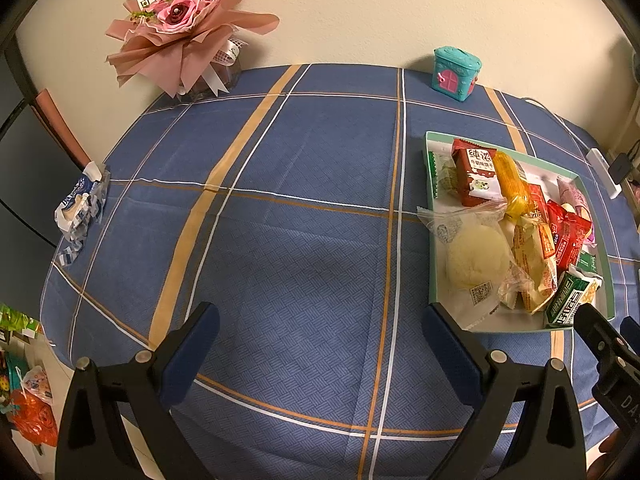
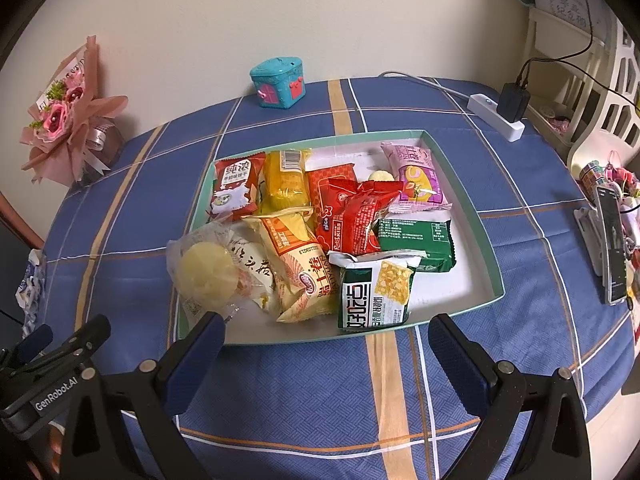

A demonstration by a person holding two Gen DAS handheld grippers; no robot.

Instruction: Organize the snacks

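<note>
The blue plaid tablecloth lies mostly bare, because nearly all the packets are heaped in the shallow green-rimmed tray; only a blue-and-white wrapper sits well apart at the far left edge. Both the right gripper and left gripper have their jaws spread wide and hold nothing. I judge the tidying almost done, with the clear-wrapped round cake overhanging the tray's rim.

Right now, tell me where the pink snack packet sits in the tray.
In the right wrist view, the pink snack packet lies in the far right corner of the tray, beside the red packets and just behind the dark green packet.
</note>
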